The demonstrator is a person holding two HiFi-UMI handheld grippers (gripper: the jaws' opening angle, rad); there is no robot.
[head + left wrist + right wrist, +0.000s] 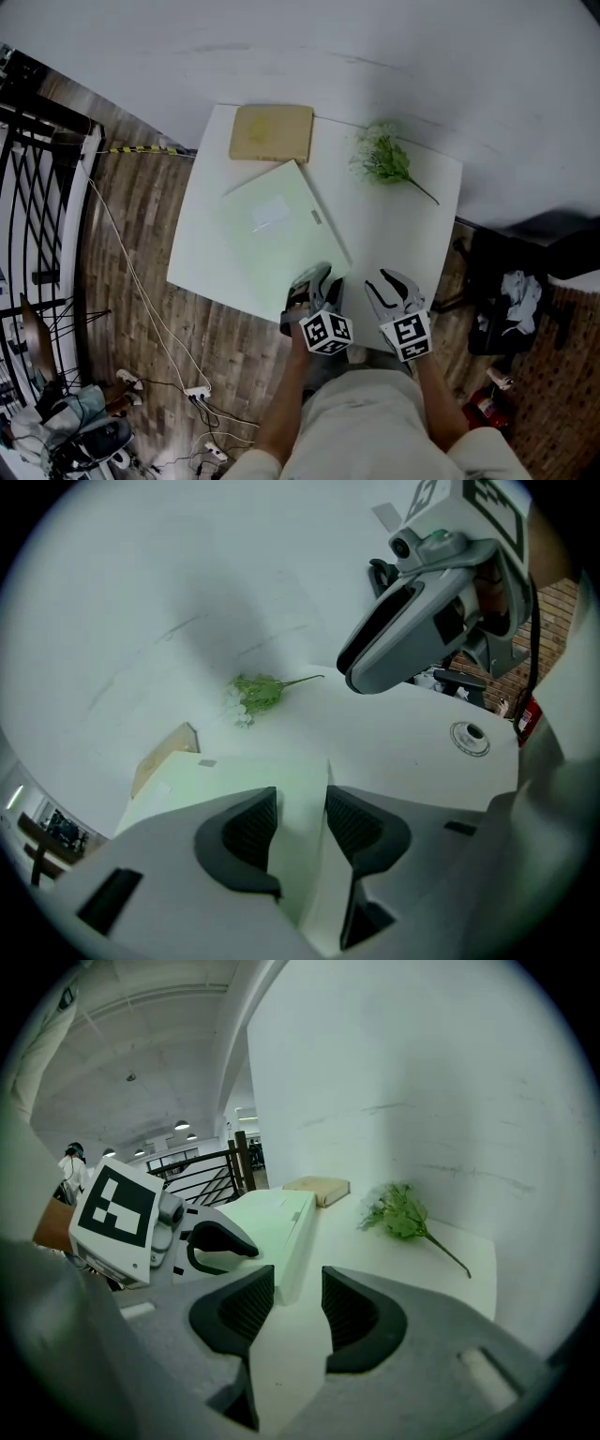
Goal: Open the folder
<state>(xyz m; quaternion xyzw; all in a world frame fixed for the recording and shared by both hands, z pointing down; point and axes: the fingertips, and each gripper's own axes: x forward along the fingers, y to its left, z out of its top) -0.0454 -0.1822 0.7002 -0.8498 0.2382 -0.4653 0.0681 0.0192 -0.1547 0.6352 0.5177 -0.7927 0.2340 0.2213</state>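
Approach step: left tongs (312, 284) parted astride closed green folder (278, 230), five-o'clock corner, ungripped; right tongs (387, 287) parted, empty. Next: pinch cover, lift.

Folder (281, 234): pale green, white label (270, 212)
Table (412, 234): white
Block (272, 132): tan
Sprig (382, 159): green, I'd say white buds
Floor (141, 253): brown wood grain

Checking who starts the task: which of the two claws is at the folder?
The left claw: the near corner of the green folder lies between its open jaws. The right claw is over bare table beside the folder.
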